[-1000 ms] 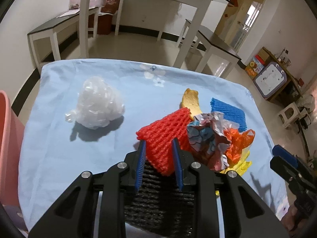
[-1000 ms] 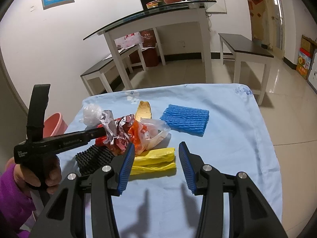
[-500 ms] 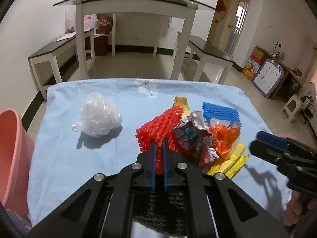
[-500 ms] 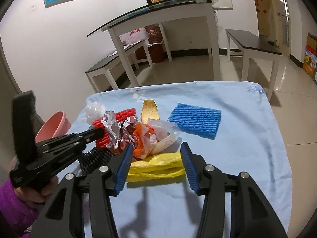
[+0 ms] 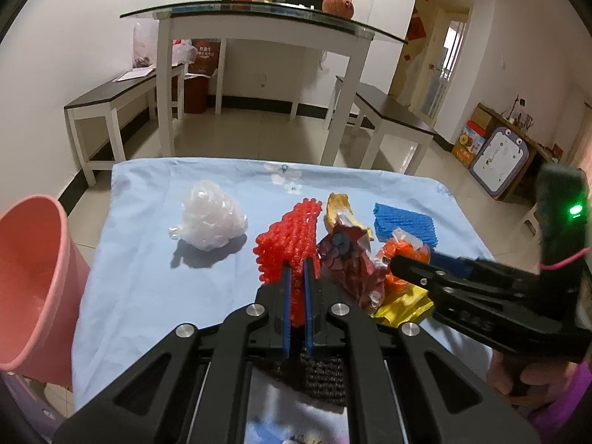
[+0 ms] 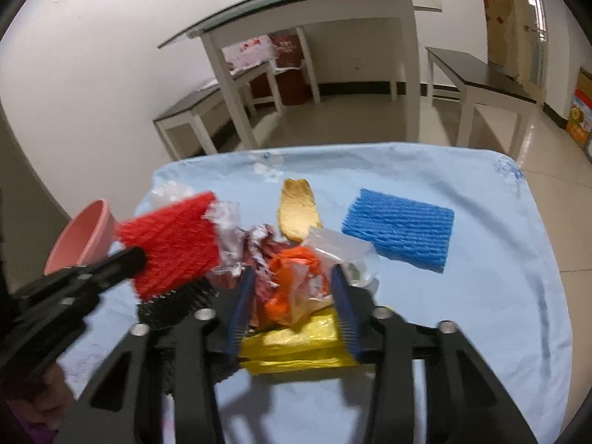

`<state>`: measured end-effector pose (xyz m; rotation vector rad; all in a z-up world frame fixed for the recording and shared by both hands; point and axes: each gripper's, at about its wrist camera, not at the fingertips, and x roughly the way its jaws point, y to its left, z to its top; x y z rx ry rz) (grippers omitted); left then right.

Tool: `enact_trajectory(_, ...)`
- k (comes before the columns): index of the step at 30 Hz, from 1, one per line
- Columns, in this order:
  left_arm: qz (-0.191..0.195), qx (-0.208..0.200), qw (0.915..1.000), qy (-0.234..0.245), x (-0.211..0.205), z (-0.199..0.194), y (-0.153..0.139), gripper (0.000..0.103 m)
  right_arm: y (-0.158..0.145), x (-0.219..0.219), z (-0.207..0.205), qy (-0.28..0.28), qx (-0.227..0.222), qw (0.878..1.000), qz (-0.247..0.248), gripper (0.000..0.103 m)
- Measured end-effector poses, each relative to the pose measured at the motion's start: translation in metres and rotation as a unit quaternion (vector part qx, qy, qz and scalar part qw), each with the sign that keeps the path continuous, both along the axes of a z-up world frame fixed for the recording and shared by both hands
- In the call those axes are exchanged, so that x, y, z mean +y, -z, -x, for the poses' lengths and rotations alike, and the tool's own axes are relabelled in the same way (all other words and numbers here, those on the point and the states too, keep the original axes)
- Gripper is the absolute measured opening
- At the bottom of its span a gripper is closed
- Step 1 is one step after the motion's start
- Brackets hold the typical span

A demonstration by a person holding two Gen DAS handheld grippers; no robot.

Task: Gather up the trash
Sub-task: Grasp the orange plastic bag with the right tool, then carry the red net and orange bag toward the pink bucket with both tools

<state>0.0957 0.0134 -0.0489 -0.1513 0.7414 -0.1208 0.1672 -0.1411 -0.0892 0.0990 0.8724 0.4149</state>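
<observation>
Now | left gripper [image 5: 296, 288] jaws pinch red foam net [image 6: 174, 244] | right gripper [image 6: 294, 303] jaws wide | black net [image 6: 175, 305] plainer in right view

Home dining room, glass-topped table [image 5: 259, 18], benches [image 5: 111, 98], tiled floor [image 5: 259, 137]

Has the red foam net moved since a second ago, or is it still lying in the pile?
Yes. The red foam net, clamped in the left hand-held gripper, has risen off the blue tablecloth and swung left toward the pink bin.
</observation>
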Motion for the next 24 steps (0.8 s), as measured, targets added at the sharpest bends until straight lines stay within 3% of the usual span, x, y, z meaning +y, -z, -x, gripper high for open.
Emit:
enact_trajectory(6,0.008,-0.016,0.9998,-0.006,0.008,0.013,-0.009,0.005,-0.003,-0.012,0.009,0.013,-0.004,1.0,-0.009,0.02)
enact_trajectory(13,0.01,-0.031,0.9993,-0.02,0.017,0.031,-0.02,0.005,-0.028,-0.017,0.03,0.013,-0.035,0.999,-0.023,0.019)
enact_trajectory(24,0.013,-0.051,0.9964,-0.066,0.045,0.063,-0.039,0.005,-0.062,0.01,0.062,-0.03,-0.072,0.996,-0.038,0.019)
